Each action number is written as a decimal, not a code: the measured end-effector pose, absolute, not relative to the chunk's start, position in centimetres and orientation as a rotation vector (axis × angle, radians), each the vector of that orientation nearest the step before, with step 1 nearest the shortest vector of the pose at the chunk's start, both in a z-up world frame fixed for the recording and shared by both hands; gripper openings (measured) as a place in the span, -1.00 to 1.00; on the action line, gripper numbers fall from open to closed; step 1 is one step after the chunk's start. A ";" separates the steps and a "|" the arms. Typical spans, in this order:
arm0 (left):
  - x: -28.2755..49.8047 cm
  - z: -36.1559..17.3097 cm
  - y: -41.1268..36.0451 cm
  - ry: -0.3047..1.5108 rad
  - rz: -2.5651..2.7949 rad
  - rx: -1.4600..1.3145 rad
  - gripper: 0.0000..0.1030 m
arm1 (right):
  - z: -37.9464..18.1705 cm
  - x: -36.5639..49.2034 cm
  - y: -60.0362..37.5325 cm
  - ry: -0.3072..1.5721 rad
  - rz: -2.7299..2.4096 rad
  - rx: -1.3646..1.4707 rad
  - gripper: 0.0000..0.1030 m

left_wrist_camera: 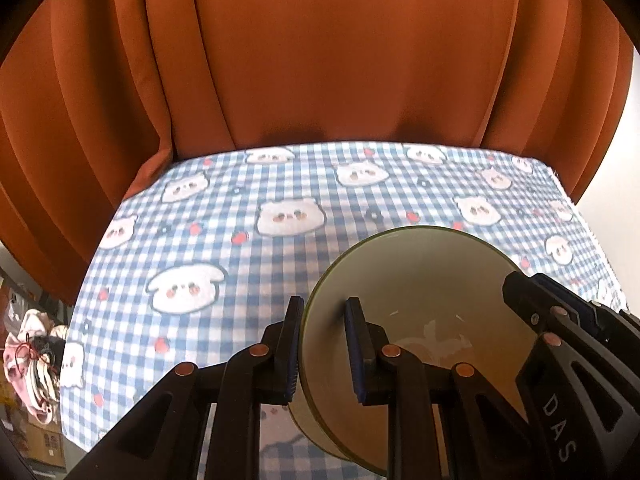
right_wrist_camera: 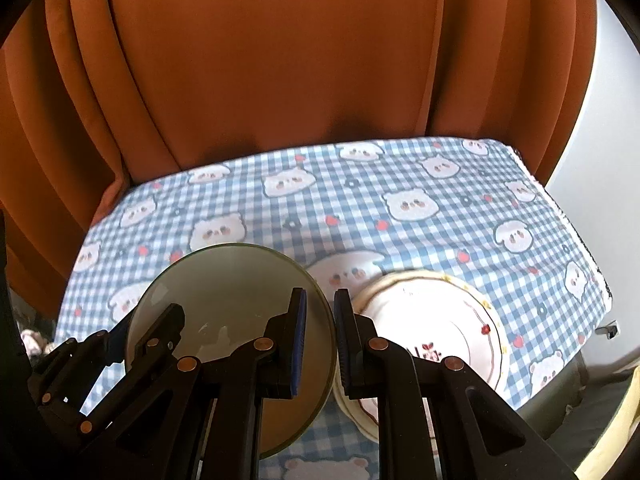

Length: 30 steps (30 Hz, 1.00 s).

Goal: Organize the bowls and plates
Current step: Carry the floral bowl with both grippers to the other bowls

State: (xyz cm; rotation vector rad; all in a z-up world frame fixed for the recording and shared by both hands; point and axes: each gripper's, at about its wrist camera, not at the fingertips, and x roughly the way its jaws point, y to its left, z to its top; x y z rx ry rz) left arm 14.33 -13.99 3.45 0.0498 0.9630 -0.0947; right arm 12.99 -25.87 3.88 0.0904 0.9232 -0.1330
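Item inspected: one bowl (left_wrist_camera: pixel 420 292), pale cream inside with a thin dark olive rim and a smooth, glossy interior. Faint white marks show near its bottom. It is tilted and raised above the counter (left_wrist_camera: pixel 224 240), which is covered by a blue-and-white checked cloth printed with white cartoon animal faces and small red strawberries.

Left hand-held gripper (left_wrist_camera: pixel 326 344): its blue-padded fingers straddle the bowl's left rim, one pad outside the wall and one inside. The outer pad sits against the wall; the inner pad appears to touch the interior.

Right hand-held gripper (right_wrist_camera: pixel 320 344): its fingers straddle the opposite rim of the same bowl (right_wrist_camera: pixel 224 300), left pad inside, right pad outside, set close on the wall.

Second item: a white plate (right_wrist_camera: pixel 436 328) with a dark line border, yellow edge trim and small red motifs lies on the cloth just right of the bowl, partly hidden behind the right finger.

Background: orange curtain (left_wrist_camera: pixel 320 60) behind the counter
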 end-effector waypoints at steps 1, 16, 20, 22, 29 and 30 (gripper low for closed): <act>14.1 3.1 -14.1 0.968 -0.090 0.054 -0.65 | 3.6 12.8 -26.0 0.927 -0.128 0.088 -0.66; 13.0 0.5 -12.9 0.996 0.022 0.007 -0.63 | 0.5 12.5 -25.5 0.969 -0.009 0.029 -0.66; 13.1 -0.3 -12.3 1.019 0.045 -0.017 -0.63 | -0.2 13.0 -24.9 0.988 0.021 0.011 -0.66; 13.1 -0.6 -12.2 1.026 0.051 -0.024 -0.63 | -0.5 13.2 -24.6 0.995 0.031 0.000 -0.66; 13.5 -1.6 -12.2 1.052 0.057 -0.034 -0.63 | -1.4 13.8 -24.4 1.017 0.043 -0.018 -0.66; 13.5 -1.8 -12.3 1.056 0.054 -0.033 -0.63 | -1.6 13.9 -24.4 1.023 0.042 -0.018 -0.66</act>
